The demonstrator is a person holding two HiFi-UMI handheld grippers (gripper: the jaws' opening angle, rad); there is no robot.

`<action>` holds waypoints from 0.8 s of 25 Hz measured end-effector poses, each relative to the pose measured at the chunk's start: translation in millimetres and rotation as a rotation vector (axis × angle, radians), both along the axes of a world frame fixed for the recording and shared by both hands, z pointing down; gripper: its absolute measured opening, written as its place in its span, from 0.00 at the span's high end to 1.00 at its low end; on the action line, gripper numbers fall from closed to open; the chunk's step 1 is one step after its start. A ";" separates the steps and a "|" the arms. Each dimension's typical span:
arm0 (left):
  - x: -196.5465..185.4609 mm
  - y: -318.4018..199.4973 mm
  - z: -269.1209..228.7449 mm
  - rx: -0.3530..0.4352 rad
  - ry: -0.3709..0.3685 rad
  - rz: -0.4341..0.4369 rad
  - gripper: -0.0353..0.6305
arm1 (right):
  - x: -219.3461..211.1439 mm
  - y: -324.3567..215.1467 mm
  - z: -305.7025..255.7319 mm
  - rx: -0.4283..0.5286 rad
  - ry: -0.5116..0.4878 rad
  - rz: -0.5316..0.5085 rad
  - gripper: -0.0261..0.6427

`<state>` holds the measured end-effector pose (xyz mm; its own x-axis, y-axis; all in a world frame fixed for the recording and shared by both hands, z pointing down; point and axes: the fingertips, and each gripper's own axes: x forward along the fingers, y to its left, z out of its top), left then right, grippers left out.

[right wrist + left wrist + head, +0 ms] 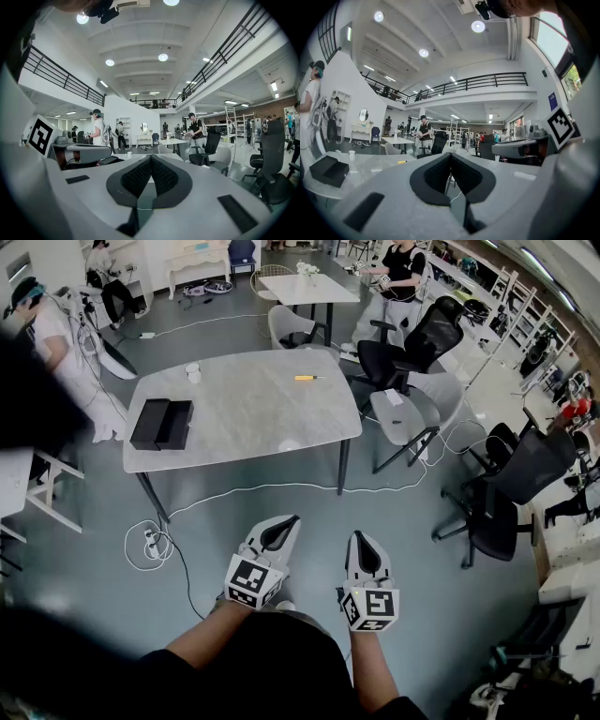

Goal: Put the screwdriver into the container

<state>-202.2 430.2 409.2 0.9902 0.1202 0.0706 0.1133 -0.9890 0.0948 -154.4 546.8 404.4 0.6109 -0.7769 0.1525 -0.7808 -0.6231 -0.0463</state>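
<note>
A small yellow-handled screwdriver (307, 378) lies on the grey table (244, 427), toward its far right; in the left gripper view the screwdriver (401, 162) is a tiny yellow streak. The black open container (162, 424) sits at the table's left end and shows as a black container (329, 170) at the lower left of the left gripper view. My left gripper (290, 520) and right gripper (361, 537) hang side by side over the floor, well short of the table. Both are shut with tips meeting and nothing between them. The left gripper (450, 155) and right gripper (150, 158) point toward the table.
A white cup (193, 372) stands at the table's far left. Black office chairs (412, 343) and a grey chair (403, 413) crowd the table's right side. A cable and power strip (150, 542) lie on the floor at the left. Several people stand around the room.
</note>
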 end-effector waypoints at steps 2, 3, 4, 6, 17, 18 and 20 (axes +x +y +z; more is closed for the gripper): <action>6.2 0.5 4.9 -0.004 -0.003 0.012 0.92 | 4.6 -2.4 3.4 0.006 0.003 0.003 0.94; 9.8 0.3 6.7 -0.004 -0.003 0.016 0.92 | 7.2 -3.8 4.7 0.008 0.005 0.003 0.94; 14.1 -0.4 7.9 -0.003 -0.002 0.018 0.92 | 10.3 -5.5 5.7 0.009 0.007 0.003 0.94; 24.6 -2.8 8.7 0.004 -0.001 0.021 0.92 | 18.5 -9.1 6.6 0.017 0.001 0.006 0.94; 120.9 -53.5 27.6 0.005 -0.019 0.056 0.92 | 105.2 -48.6 25.0 0.023 -0.071 0.045 0.94; 132.7 -60.9 29.9 0.003 -0.024 0.061 0.92 | 117.2 -56.2 25.4 0.018 -0.074 0.048 0.94; 157.4 -77.4 34.7 -0.008 -0.036 0.075 0.92 | 143.2 -73.8 25.1 0.011 -0.082 0.055 0.94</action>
<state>-44.7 352.8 443.9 0.9753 0.1943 0.1050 0.1830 -0.9771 0.1083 -11.2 472.9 429.6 0.6386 -0.7442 0.1957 -0.7385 -0.6642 -0.1159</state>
